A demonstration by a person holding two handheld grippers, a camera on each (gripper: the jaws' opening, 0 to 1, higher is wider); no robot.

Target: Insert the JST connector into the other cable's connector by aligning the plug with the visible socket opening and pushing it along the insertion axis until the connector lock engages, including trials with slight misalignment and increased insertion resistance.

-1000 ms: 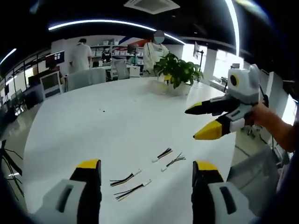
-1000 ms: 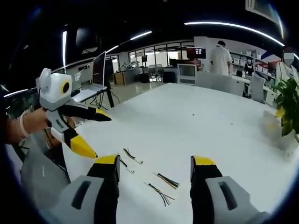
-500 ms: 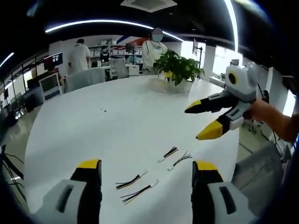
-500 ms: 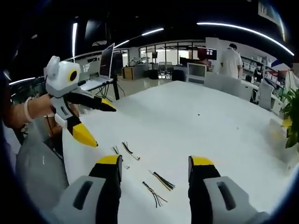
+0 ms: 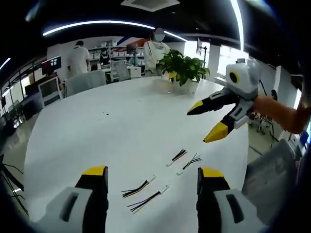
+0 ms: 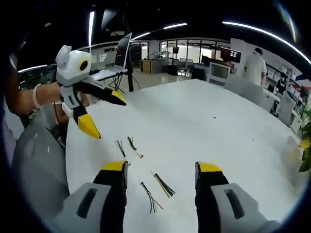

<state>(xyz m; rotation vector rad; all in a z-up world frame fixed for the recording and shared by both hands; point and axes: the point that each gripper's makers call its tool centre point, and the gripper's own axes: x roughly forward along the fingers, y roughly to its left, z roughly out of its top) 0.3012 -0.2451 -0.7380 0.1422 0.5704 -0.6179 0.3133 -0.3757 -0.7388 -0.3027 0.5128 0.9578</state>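
Claws: left claw [image 5: 150,175] and right claw [image 6: 161,168] both wide, holding nothing.
Worktop [image 5: 121,126]: four cable pigtails [image 5: 146,191], nothing blocking.
Left gripper view: potted plant [image 5: 183,70] at 1 o'clock.
Right gripper view: laptop [image 6: 116,60] at 11 o'clock.

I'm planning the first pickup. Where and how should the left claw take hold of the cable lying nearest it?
Probably grip the nearest cable at its white connector end, not the loose splayed wires. It lies flat on the white table, so the open left claw would best come down from above, jaws straddling the connector's sides.
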